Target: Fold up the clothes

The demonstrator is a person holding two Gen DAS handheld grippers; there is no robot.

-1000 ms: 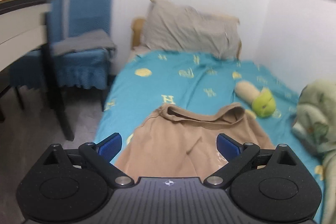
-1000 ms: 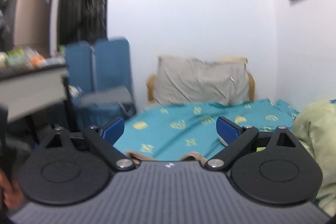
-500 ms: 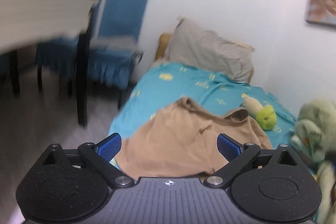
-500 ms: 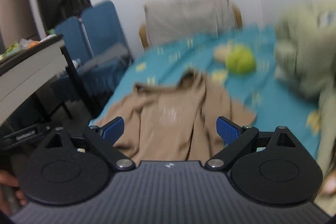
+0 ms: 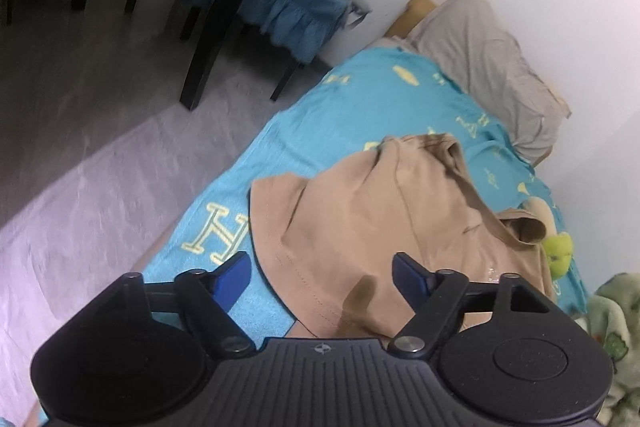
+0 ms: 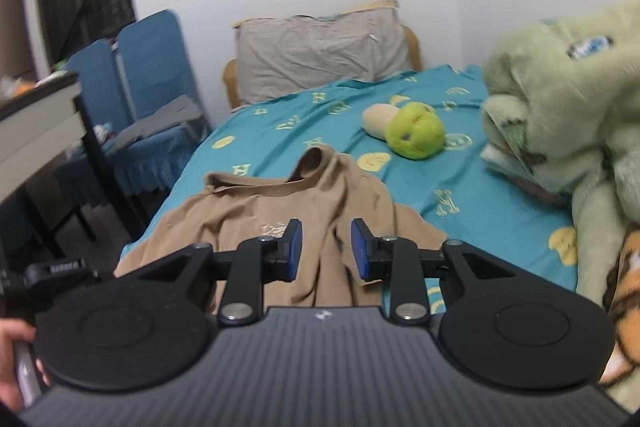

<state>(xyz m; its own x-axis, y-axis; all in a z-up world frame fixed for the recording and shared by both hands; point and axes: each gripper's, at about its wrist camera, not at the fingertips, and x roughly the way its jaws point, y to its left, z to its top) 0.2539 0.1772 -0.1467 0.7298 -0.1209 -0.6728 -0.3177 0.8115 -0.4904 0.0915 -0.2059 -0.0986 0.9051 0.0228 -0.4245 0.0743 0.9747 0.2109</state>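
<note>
A tan T-shirt [image 5: 380, 211] lies crumpled on the teal bed sheet [image 5: 320, 115], collar towards the pillow. My left gripper [image 5: 320, 275] hangs low over the shirt's near hem at the bed's edge. Its jaws are closing but still wide, with the hem between the pads and untouched. In the right wrist view the shirt [image 6: 256, 211] spreads below my right gripper [image 6: 327, 251]. Those jaws are closing to a narrow gap around a raised fold of the cloth, and I see no pad pressing on it.
A grey pillow [image 6: 320, 47] leans at the head of the bed. A green plush toy [image 6: 416, 131] and a bunched green blanket [image 6: 560, 107] lie on the right. Blue chairs [image 6: 152, 87], a desk [image 6: 36, 123] and black table legs [image 5: 216, 15] stand left of the bed.
Both grippers have dropped towards the shirt. The left one rolled, so its view now tilts. Both pairs of jaws have narrowed, the right far more than the left.
</note>
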